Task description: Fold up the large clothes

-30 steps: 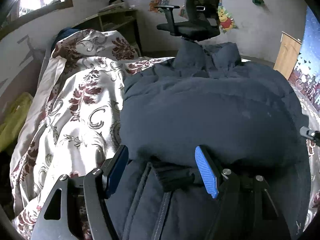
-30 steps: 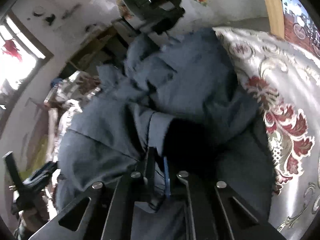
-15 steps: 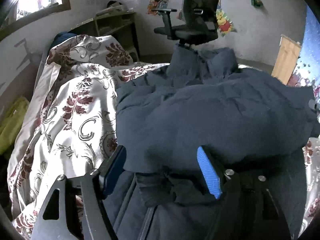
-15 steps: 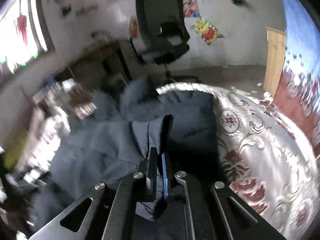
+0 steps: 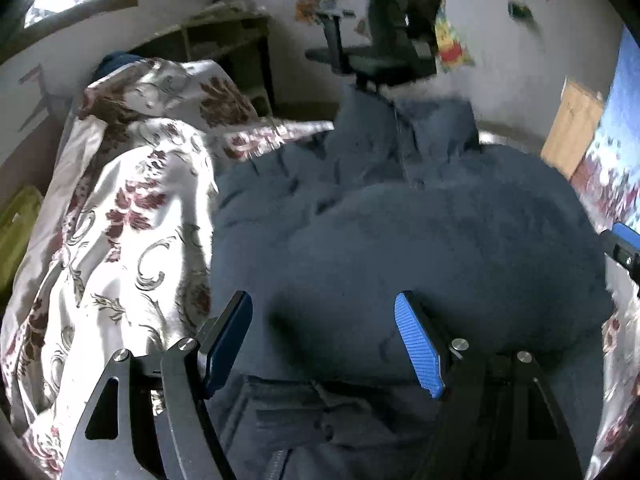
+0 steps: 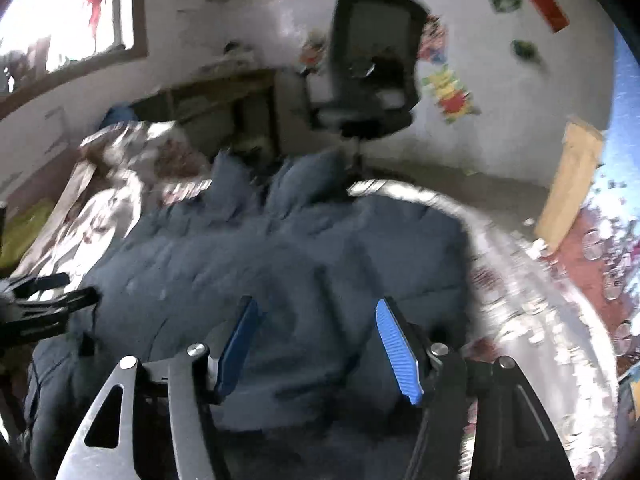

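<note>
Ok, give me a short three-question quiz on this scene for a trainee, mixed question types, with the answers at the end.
1. True or false: the right hand-held gripper is clamped on a sleeve of the dark blue jacket.
2. Multiple choice: what does the jacket lie on? A) a bare wooden floor B) a floral bedspread C) the office chair
3. Short answer: what stands past the far end of the bed, against the wall with the stickers?

Key:
1. False. Its jaws have just been opening and stand apart above the jacket, pressing on nothing.
2. B
3. A black office chair.
</note>
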`<state>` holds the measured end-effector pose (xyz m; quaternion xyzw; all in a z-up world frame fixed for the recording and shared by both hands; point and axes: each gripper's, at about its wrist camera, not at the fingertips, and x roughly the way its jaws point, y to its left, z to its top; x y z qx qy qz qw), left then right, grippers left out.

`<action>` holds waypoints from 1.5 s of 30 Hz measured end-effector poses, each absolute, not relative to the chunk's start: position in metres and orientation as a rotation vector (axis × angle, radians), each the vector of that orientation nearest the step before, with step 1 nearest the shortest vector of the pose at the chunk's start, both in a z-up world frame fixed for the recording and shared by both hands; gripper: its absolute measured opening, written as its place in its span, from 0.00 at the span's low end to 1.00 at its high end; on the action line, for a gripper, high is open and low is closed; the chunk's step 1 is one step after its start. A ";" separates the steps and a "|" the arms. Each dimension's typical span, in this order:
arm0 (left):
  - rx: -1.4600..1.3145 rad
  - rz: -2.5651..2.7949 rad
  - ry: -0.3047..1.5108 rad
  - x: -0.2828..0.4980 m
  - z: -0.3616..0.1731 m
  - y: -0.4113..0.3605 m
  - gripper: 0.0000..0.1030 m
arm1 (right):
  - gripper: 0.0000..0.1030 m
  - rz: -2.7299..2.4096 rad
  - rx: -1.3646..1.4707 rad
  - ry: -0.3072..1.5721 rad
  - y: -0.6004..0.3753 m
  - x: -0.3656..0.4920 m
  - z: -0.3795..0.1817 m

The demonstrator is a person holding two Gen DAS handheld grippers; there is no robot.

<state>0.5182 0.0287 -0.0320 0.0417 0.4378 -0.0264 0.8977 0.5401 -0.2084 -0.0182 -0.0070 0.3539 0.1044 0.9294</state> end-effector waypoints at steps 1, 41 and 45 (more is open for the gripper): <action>0.102 -0.049 0.925 0.520 -0.038 0.026 0.67 | 0.58 0.223 -0.021 0.764 -0.204 0.543 -0.028; -0.221 0.034 0.724 0.596 0.092 0.013 0.99 | 1.00 0.370 0.225 0.762 -0.308 0.616 0.047; -0.215 0.026 0.722 0.649 0.065 0.028 0.99 | 1.00 0.290 0.228 0.788 -0.295 0.674 0.040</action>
